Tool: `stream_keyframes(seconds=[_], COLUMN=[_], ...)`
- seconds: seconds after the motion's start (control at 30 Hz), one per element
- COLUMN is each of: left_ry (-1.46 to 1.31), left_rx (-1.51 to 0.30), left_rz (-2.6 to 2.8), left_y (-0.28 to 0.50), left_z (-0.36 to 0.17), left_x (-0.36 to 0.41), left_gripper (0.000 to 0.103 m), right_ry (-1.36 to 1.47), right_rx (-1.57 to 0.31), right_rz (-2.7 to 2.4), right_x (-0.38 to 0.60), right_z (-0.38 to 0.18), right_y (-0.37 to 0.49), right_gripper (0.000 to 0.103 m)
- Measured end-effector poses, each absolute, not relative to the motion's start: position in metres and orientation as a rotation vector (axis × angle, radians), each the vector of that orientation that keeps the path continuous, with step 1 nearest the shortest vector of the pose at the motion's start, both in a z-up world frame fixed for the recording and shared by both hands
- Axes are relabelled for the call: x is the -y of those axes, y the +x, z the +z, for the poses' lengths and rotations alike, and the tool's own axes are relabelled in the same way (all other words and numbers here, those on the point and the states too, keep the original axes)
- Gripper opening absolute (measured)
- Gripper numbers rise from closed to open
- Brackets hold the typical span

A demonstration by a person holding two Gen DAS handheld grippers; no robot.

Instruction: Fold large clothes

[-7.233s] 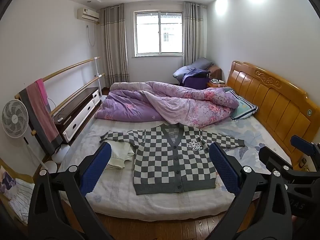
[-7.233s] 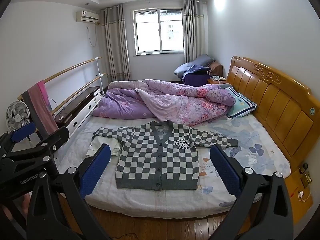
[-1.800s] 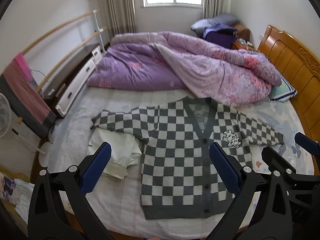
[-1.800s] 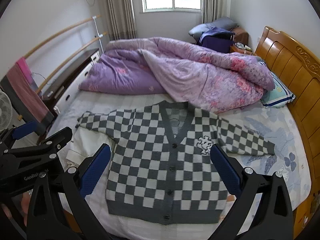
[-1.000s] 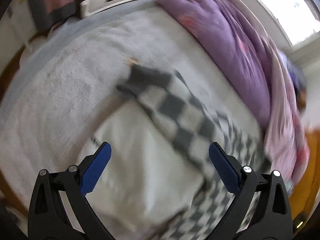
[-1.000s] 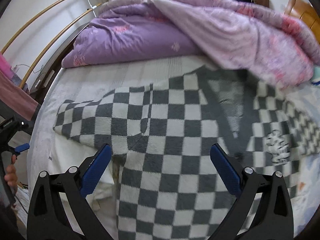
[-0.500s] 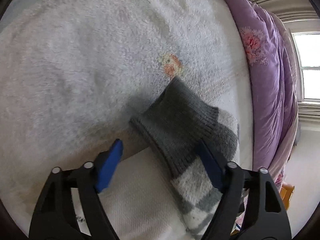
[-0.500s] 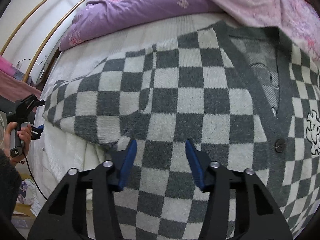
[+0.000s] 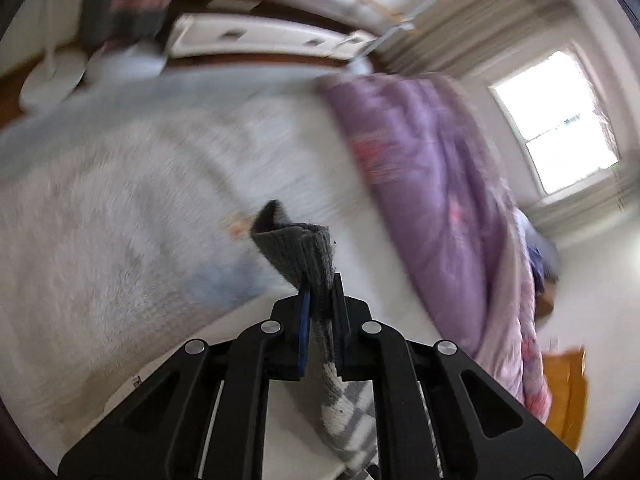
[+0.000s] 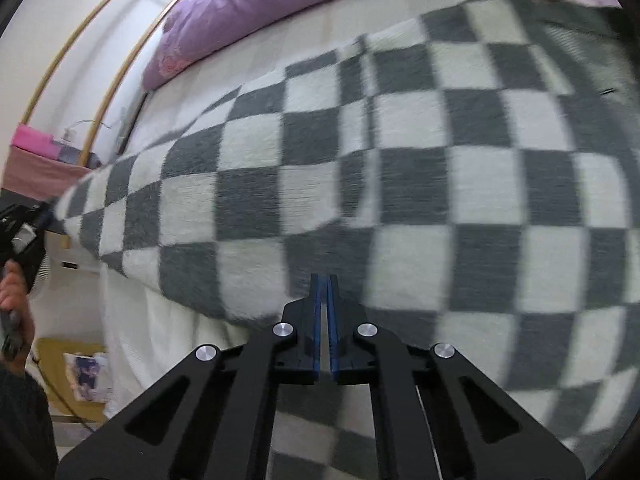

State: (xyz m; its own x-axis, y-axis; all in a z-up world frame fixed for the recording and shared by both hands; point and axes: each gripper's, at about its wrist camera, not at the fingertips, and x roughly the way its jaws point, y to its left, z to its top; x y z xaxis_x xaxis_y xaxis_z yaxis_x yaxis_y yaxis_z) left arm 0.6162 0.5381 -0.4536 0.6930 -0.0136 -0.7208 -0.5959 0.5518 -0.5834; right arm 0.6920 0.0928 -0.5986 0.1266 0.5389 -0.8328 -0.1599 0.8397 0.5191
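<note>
The left gripper (image 9: 320,300) pinches the cardigan's (image 10: 400,160) grey cuff (image 9: 296,248) while the right gripper (image 10: 324,292), fingers nearly together, nips its underarm, likely to fold the sleeve inward.

Home bedroom: rumpled purple floral quilt (image 9: 432,184) heaped on bed's fuzzy white blanket (image 9: 100,216), curtained bright window (image 9: 560,128), white low drawer cabinet (image 9: 256,38) along wall.

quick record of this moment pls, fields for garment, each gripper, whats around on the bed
garment: grey-and-white checked cardigan, spread on the bed
left gripper: jaws just closed, clamped on the cardigan's grey sleeve cuff, cuff raised off the sheet
right gripper: jaws just closed, at the cardigan near the underarm; grip on cloth not clear
bed: pale sheet, purple quilt beyond
image: blurred
</note>
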Motion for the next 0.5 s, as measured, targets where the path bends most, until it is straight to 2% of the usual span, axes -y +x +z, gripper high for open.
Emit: stream_keyframes(seconds=[0.13, 0.23, 0.37, 0.5], left_ry=[-0.866, -0.802, -0.650, -0.528], left_rx=[-0.692, -0.666, -0.657, -0.701], left_rz=[0.252, 0.189, 0.122, 0.037], left_y=[0.637, 0.646, 0.667, 0.688], left_z=[-0.403, -0.377, -0.350, -0.352], left_x=[-0.492, -0.454, -0.378, -0.287], left_gripper=[0.009, 0.009, 0.009, 0.009], right_ry=[0.338, 0.440, 0.431, 0.438], right_rx=[-1.487, -1.531, -1.464, -1.339], right_rz=[0.518, 0.527, 0.586, 0.528], right_x=[-0.115, -0.104, -0.073, 0.016], right_z=[-0.640, -0.646, -0.614, -0.570], right_y=[0.696, 0.702, 0.699, 0.683], right_gripper=[0.000, 0.000, 0.004, 0.004])
